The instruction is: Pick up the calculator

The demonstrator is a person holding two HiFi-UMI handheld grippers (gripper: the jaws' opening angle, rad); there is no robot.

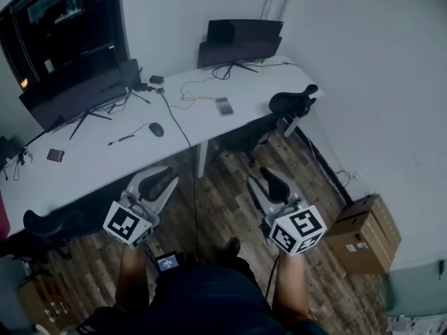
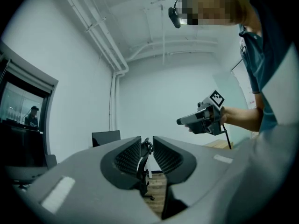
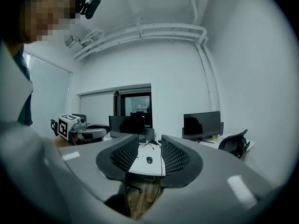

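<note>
The calculator (image 1: 224, 106), a small grey slab, lies flat on the white desk (image 1: 91, 160), toward its right end, in front of the far monitor. Both grippers hover over the wooden floor, well short of the desk and of the calculator. My left gripper (image 1: 162, 180) (image 2: 147, 155) stands open by a narrow gap, nothing between its ribbed pads. My right gripper (image 1: 269, 180) (image 3: 149, 155) is open too, and its jaws frame the desk's far side. Each gripper shows in the other's view: the right gripper (image 2: 203, 118), the left gripper (image 3: 77, 129). The calculator is not made out in either gripper view.
Two dark monitors (image 1: 70, 93) (image 1: 241, 44) stand on the desk, with cables, a mouse (image 1: 156, 129) and a dark red wallet-like item (image 1: 55, 155). A black office chair (image 1: 293, 102) sits at the desk's right end, another (image 1: 49, 222) at the left. Cardboard boxes (image 1: 363, 234) stand by the right wall.
</note>
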